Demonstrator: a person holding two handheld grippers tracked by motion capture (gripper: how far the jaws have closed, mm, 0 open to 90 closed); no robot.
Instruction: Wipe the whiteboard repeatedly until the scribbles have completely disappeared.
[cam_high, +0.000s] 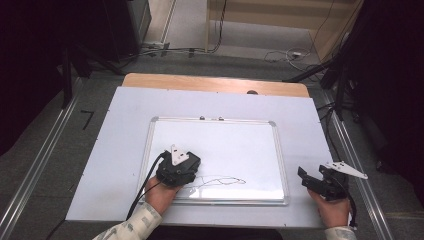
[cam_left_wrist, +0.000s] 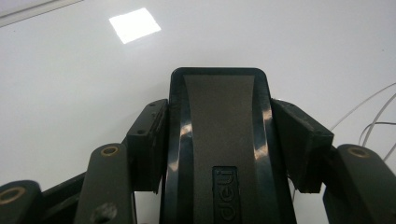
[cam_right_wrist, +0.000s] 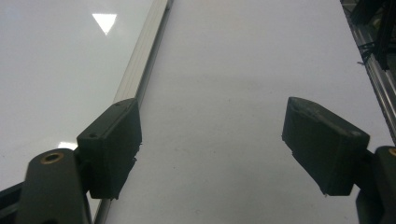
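A white whiteboard (cam_high: 220, 145) with a silver frame lies flat on the table. A thin black scribble (cam_high: 222, 181) runs across its near part, and its lines (cam_left_wrist: 373, 116) show at the right of the left gripper view. My left gripper (cam_high: 178, 167) rests over the board's near left area, shut on a black board eraser (cam_left_wrist: 218, 140) that stands between its pads, felt side toward the board. My right gripper (cam_high: 312, 181) is held just right of the board's frame (cam_right_wrist: 140, 65), above the white sheet, open with nothing between its pads (cam_right_wrist: 112, 140).
A white sheet (cam_high: 120, 150) covers the wooden table (cam_high: 215, 82). Two small dark knobs (cam_high: 202, 118) sit on the board's far frame. Metal rails (cam_high: 45, 160) run along the floor on both sides, with cables and dark stands behind the table.
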